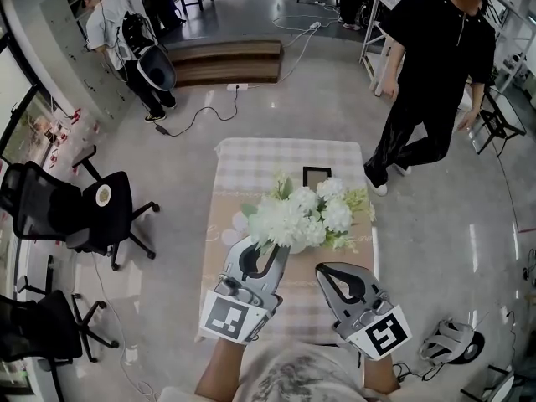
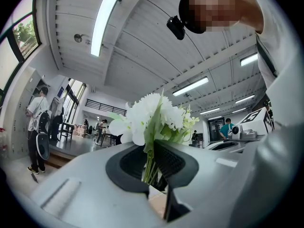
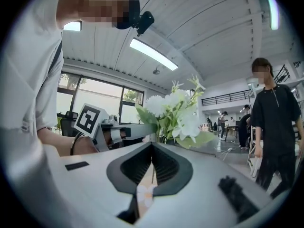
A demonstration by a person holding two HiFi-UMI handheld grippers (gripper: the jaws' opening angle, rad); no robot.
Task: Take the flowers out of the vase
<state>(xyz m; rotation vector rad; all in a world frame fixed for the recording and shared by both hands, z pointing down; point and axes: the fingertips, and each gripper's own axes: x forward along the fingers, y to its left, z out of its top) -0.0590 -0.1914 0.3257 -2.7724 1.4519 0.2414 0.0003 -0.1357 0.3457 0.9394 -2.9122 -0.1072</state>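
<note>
A spread of white flowers point(image 1: 306, 212) with green leaves stands over the middle of the checked table point(image 1: 251, 162); in the head view the blooms hide whatever holds them. My left gripper point(image 1: 272, 245) reaches into the near left of the bunch. In the left gripper view its jaws point(image 2: 152, 148) are shut on several green stems point(image 2: 148, 167) below the white heads point(image 2: 152, 113). My right gripper point(image 1: 324, 269) hovers just right of it, short of the flowers point(image 3: 178, 108), with its jaws point(image 3: 152, 148) shut and nothing between them.
A black square-rimmed object point(image 1: 316, 176) sits on the table behind the flowers. A person in black point(image 1: 435, 74) stands at the table's far right. Office chairs point(image 1: 92, 208) are on the left, and a helmet point(image 1: 448, 342) lies on the floor at right.
</note>
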